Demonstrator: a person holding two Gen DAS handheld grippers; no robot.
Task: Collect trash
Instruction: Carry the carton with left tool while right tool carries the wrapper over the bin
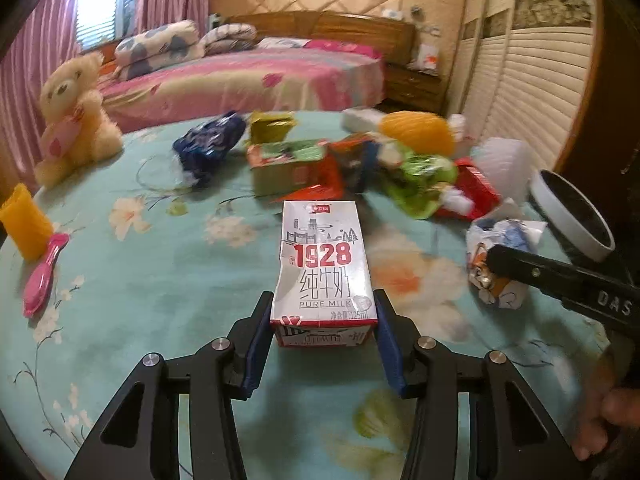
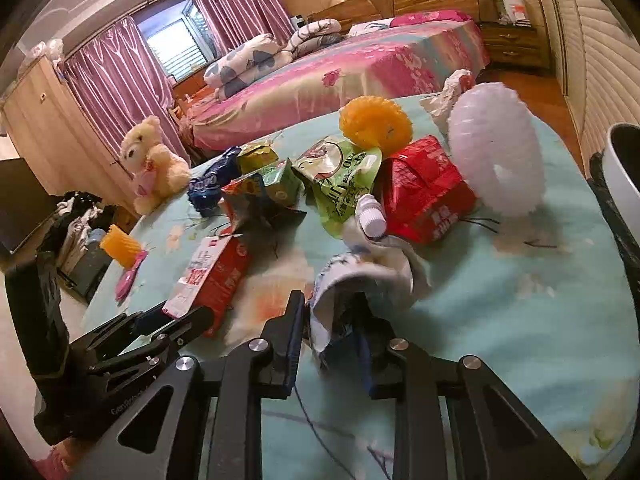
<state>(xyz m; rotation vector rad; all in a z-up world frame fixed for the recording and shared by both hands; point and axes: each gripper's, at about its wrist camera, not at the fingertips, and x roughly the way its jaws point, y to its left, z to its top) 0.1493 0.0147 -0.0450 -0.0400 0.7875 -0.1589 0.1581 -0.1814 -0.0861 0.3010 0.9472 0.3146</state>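
Trash lies all over the round surface [image 1: 132, 280] with the blue flower cloth. In the left wrist view, the left gripper [image 1: 323, 312] has both pads pressed on the sides of a small milk carton [image 1: 322, 268] that says 1928, near the front of the surface. Behind the carton sits a pile of trash: a dark blue wrapper [image 1: 208, 146], a green and red box [image 1: 288, 164], a green bag [image 1: 420, 182] and an orange ball [image 1: 418, 130]. To the right, the black right gripper [image 1: 496, 260] touches a crumpled paper wrapper [image 1: 498, 258], and a white bin [image 1: 572, 216] is just past it at the edge. A teddy bear [image 1: 74, 116], a yellow cup [image 1: 25, 222] and a pink brush [image 1: 42, 276] sit on the left side. In the right wrist view, the right gripper [image 2: 330, 336] is squeezed nearly closed on the crumpled paper wrapper [image 2: 360, 280], which bunches up between its pads. The left gripper [image 2: 176, 324] is at the lower left, holding the milk carton [image 2: 212, 280]. Farther back are a red box [image 2: 424, 192], a white bottle [image 2: 372, 216], the green bag [image 2: 340, 180] and a white fluffy ball [image 2: 496, 148].
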